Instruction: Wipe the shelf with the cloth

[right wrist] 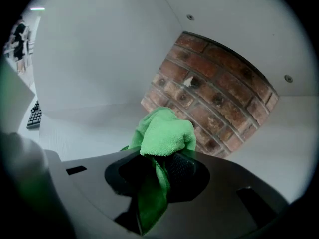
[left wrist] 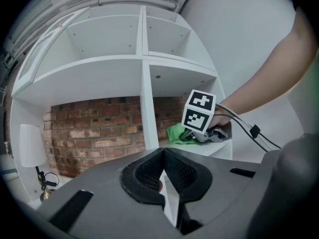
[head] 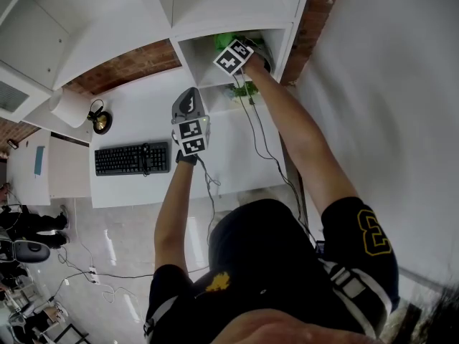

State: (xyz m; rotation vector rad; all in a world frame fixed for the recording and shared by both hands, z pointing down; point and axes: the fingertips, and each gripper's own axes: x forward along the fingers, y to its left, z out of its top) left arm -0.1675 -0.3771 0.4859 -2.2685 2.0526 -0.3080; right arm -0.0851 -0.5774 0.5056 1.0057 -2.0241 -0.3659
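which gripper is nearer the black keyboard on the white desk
Left. The left gripper hovers beside the black keyboard; the right gripper is inside the white shelf compartment, farther away.

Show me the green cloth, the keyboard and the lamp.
green cloth [right wrist: 167, 133], right gripper view, on its bunched top fold.
keyboard [head: 133, 158], head view, on the middle of its keys.
lamp [head: 72, 107], head view, on its white shade.
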